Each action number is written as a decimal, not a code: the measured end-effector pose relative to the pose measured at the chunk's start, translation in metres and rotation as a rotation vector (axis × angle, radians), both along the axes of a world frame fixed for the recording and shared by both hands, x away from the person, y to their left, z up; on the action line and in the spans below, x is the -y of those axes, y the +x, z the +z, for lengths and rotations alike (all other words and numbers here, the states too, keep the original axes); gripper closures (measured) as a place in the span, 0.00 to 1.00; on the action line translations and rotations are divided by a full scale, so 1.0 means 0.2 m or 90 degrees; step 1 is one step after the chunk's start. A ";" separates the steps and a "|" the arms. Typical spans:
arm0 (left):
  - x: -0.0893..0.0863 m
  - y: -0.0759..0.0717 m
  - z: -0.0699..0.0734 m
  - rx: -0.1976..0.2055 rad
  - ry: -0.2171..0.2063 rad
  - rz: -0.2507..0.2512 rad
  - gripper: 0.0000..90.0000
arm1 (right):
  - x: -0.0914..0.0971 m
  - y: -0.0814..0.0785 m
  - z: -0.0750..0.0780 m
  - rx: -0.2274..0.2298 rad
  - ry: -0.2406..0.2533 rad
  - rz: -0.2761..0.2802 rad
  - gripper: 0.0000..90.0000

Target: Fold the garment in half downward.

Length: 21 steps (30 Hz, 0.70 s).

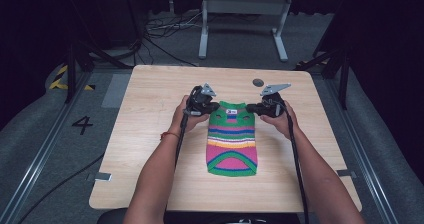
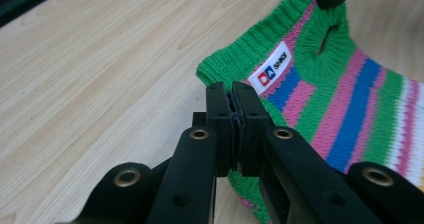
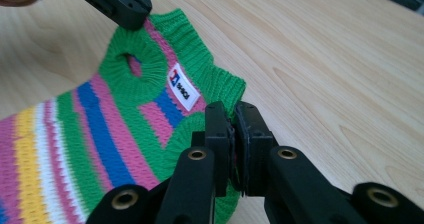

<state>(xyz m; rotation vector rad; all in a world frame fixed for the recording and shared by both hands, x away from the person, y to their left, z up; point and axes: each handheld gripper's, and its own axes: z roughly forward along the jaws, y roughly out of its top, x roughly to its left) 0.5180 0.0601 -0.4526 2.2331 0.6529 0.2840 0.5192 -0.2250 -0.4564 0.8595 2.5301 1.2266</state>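
Each tool, left [image 1: 212, 106] and right [image 1: 252, 107], is clamped on a far corner of the sweater [image 1: 232, 141], whose length runs back toward the person across the counter [image 1: 150, 134].

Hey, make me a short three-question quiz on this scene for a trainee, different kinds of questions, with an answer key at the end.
1. True or false: the left gripper and the right gripper each pinch a corner of the striped sweater at its collar end.
2. Multiple choice: the white label on the sweater sits
A. at the bottom hem
B. just below the green collar
C. on the bare wooden table
3. Fill in: the ribbed trim around the collar and the armholes is ____ in colour.

Key:
1. True; both pairs of jaws stand closed on the knit.
2. B
3. Green
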 end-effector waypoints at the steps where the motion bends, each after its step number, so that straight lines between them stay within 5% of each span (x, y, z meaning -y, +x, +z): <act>1: 0.00 -0.01 0.01 0.006 0.001 -0.006 0.97 | 0.00 -0.01 0.01 0.002 -0.001 0.006 0.95; 21: -0.05 -0.27 0.13 0.069 0.012 -0.095 0.97 | 0.03 -0.25 0.15 0.055 0.010 0.086 0.95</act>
